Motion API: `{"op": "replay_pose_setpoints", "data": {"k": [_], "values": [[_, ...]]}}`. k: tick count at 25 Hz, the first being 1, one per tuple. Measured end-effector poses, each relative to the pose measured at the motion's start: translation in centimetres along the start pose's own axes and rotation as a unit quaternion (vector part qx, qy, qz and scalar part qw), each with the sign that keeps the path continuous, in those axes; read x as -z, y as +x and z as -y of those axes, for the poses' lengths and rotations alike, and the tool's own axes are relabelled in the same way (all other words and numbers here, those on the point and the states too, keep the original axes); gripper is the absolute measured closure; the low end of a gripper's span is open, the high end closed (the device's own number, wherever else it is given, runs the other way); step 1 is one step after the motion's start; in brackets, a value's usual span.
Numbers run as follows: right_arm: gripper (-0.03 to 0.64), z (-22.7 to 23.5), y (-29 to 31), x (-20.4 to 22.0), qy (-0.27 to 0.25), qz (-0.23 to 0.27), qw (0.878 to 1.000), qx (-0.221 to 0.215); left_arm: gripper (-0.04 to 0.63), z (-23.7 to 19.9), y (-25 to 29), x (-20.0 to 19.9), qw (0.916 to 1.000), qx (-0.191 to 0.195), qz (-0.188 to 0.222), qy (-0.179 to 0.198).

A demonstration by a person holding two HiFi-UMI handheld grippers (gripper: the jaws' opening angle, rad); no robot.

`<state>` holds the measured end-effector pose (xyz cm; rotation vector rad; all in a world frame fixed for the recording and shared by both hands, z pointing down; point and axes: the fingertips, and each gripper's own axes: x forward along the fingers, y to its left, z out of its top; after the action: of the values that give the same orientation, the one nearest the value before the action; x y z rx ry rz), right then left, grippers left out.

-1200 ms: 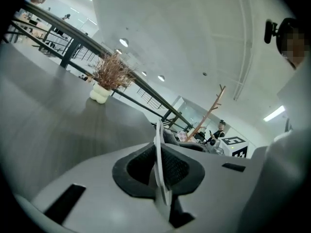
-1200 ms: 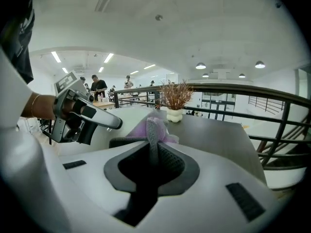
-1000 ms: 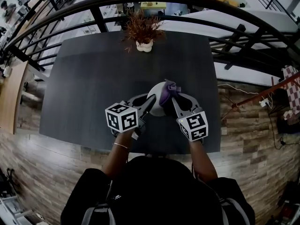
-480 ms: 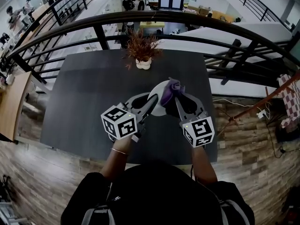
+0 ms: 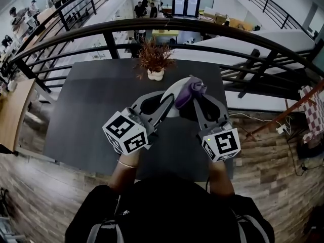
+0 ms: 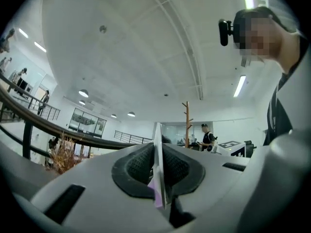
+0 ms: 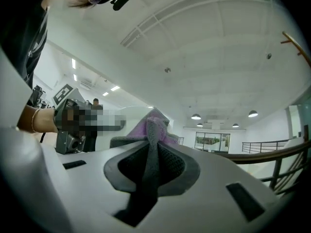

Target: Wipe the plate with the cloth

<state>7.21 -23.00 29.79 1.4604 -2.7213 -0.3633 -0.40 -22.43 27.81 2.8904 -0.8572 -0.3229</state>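
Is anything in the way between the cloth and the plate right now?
Nothing visible. The right gripper pinches the cloth right beside the plate, which the left gripper holds on edge above the table.

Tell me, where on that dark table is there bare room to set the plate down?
The table is bare across its left half, beside the potted plant, and along its right side. Only the middle is busy: the plant at the far edge, the plate and cloth held up nearer.
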Motion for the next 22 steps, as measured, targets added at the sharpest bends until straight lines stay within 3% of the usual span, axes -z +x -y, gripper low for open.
{"op": "replay_pose_setpoints", "data": {"k": [3, 16, 22], "values": [[0.578, 0.0, 0.2, -1.7, -0.005, 0.021, 1.0, -0.002, 0.563, 0.5, 0.0, -1.8, 0.9992, -0.002, 0.011, 0.039], [0.578, -0.9, 0.3, -6.1, -0.024, 0.091, 0.996, -0.007, 0.563, 2.6, -1.4, -6.5, 0.9894, -0.01, 0.049, 0.137], [0.578, -1.2, -0.3, -7.3, -0.032, 0.102, 0.994, -0.008, 0.571, 2.5, -1.9, -7.3, 0.9856, -0.024, 0.059, 0.157]]}}
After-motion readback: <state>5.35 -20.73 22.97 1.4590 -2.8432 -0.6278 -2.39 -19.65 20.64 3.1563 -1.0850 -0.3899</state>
